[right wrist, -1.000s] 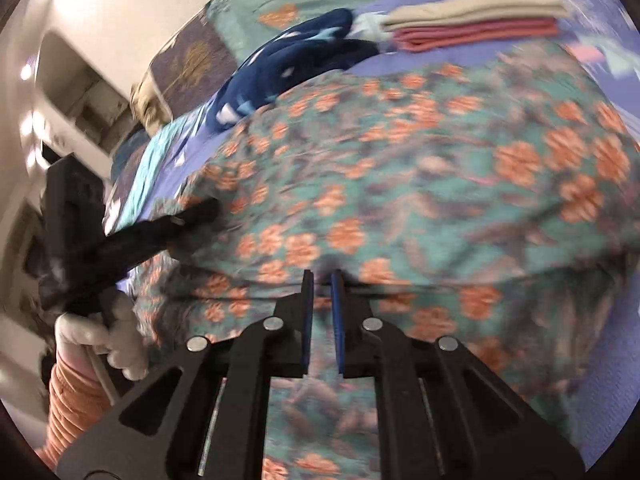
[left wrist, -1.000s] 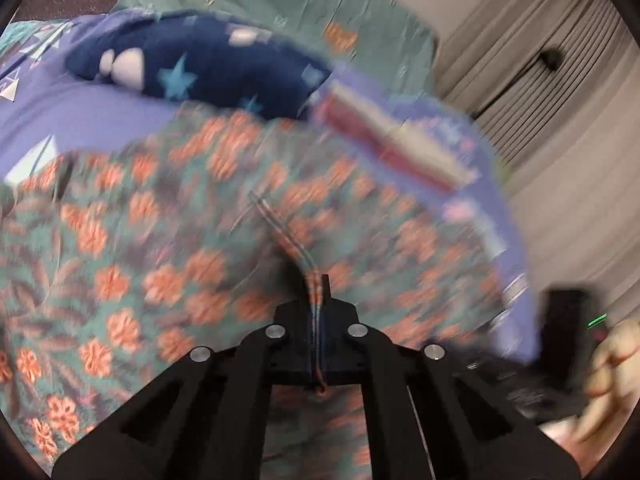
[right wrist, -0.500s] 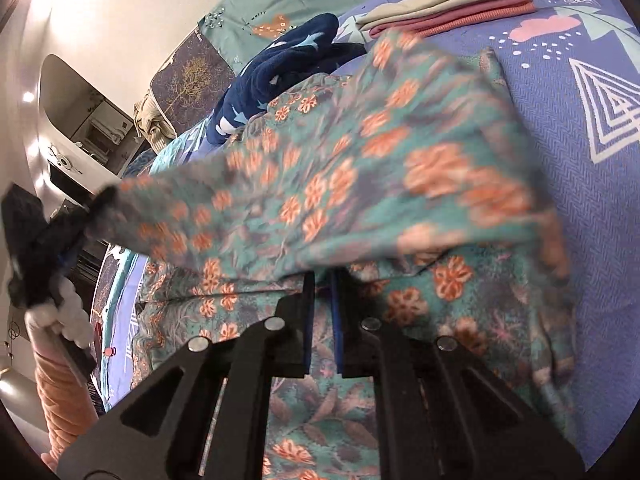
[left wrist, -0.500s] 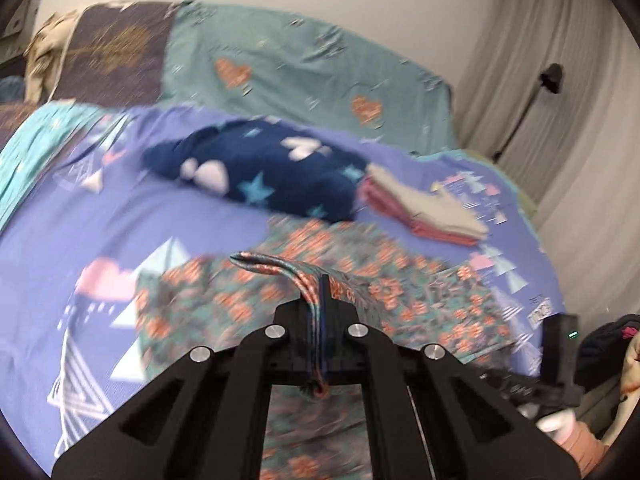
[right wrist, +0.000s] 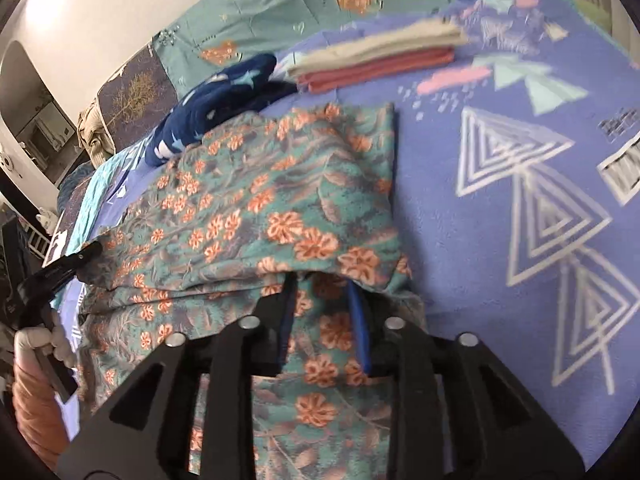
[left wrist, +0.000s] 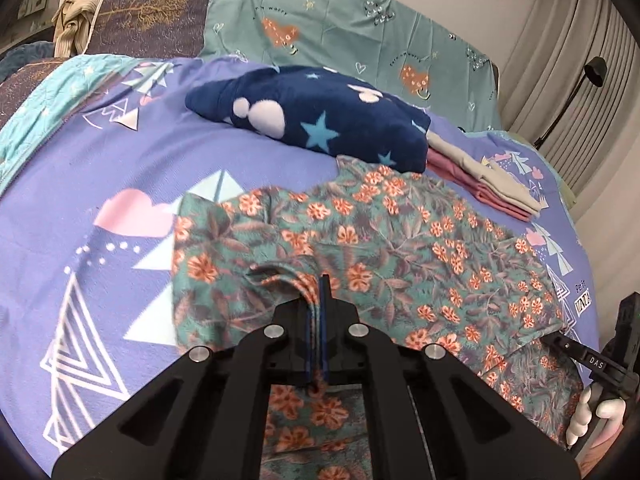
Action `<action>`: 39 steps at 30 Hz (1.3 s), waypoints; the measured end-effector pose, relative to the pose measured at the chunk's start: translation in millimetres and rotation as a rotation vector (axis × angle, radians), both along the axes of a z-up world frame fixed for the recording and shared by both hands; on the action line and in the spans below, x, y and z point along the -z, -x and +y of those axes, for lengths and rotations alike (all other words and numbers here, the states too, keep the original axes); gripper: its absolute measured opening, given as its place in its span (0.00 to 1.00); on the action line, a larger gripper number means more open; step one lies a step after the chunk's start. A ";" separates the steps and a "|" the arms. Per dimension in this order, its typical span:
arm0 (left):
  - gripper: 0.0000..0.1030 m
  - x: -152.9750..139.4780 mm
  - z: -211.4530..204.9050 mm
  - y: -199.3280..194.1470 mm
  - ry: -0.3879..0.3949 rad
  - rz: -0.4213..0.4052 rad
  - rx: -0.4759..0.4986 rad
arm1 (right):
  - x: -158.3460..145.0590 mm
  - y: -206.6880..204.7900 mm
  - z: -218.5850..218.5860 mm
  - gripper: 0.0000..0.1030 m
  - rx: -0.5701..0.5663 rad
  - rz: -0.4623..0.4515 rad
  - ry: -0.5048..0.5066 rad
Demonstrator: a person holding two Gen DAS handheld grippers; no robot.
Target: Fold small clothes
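A teal floral garment (left wrist: 400, 248) lies folded over on the purple bedspread (left wrist: 100, 168). My left gripper (left wrist: 318, 292) is shut on a raised pinch of the cloth's near edge. In the right wrist view the same floral garment (right wrist: 260, 200) is doubled over, its folded edge draped across my right gripper (right wrist: 322, 296). Those jaws are opening: the blue pads (right wrist: 358, 320) stand apart and cloth lies loose between them, unpressed. The right gripper (left wrist: 592, 360) also shows at the far right of the left wrist view, and the left gripper (right wrist: 68, 260) at the left of the right wrist view.
A navy star-patterned fleece (left wrist: 320, 120) lies behind the garment, beside a folded beige and pink stack (left wrist: 488, 180). Teal pillows (left wrist: 340, 32) line the headboard. Curtains and a black lamp (left wrist: 592, 72) stand to the right. Bare bedspread (right wrist: 500, 208) extends right of the garment.
The lifted garment has swung forward and come down folded on the bed. The right jaws, shut before, have parted. The left gripper kept its pinch.
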State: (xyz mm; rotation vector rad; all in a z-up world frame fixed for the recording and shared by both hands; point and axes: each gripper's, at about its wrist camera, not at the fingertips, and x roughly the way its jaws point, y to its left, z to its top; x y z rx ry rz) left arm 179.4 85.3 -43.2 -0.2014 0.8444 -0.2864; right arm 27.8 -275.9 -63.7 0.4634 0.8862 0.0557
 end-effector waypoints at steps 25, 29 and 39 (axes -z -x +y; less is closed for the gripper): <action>0.03 -38.4 8.4 19.8 0.054 -0.092 0.001 | -33.3 18.7 1.3 0.16 -0.048 -0.001 -0.052; 0.03 -51.0 -1.1 22.4 -0.040 -0.125 0.010 | -32.7 13.8 13.4 0.16 -0.115 -0.026 -0.044; 0.03 -12.9 16.6 10.8 -0.047 -0.013 -0.039 | 7.0 0.0 -18.3 0.18 -0.038 0.073 -0.184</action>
